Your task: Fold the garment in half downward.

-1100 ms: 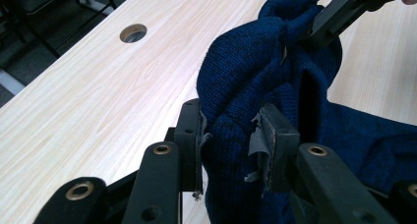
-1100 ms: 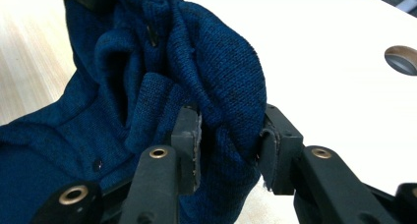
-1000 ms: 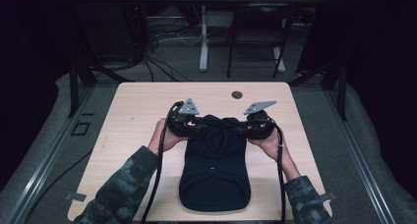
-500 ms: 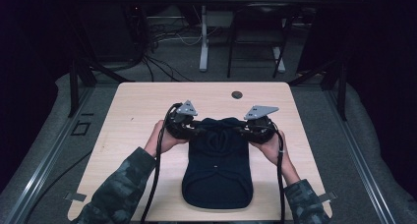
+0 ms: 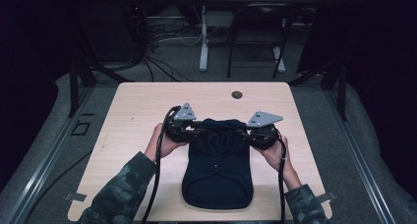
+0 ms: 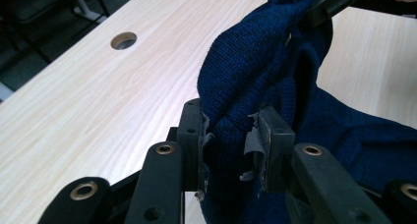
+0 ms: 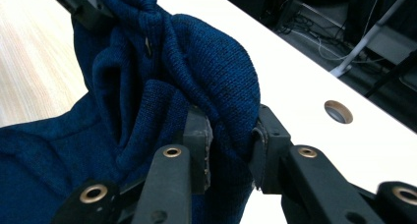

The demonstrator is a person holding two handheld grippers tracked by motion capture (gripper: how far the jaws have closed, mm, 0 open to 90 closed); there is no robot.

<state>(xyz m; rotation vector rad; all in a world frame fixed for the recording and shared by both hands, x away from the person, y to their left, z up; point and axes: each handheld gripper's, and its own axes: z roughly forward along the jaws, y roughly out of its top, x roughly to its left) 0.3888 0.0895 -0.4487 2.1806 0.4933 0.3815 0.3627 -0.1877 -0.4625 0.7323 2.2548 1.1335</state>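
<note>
pale wood is running under everything on the table (image 5: 147,111), with a round cable hole (image 5: 237,94) near its far edge and dark floor, chair legs and loose cables lying beyond it. a dark blue knitted garment (image 5: 218,177) is lying on the near half of the table, its lower part spread flat toward the person and its far end bunched and lifted between the two tools.

the left gripper (image 5: 193,130) is biting that bunched far end from the left; in the left gripper view its jaws are clamped on a thick fold of the knit (image 6: 231,135), the cloth squeezed between the pads, after closing a little further just now. the right gripper (image 5: 246,133) is doing the same from the right, its jaws pressed together on another fold (image 7: 231,111). each hand is gripping its tool from behind, and the two grips are sitting near each other with a hump of loose cloth between them.

the risk, as i am judging it: the knit is soft and stretchy, so a pull could be dragging the fold out of one pair of jaws, leaving the garment hanging lopsided. the left pad's lining (image 6: 251,145) is looking frayed and peeling, which may be weakening that hold. pulling the hands apart too hard could also be stretching the fabric rather than laying it neatly.
</note>
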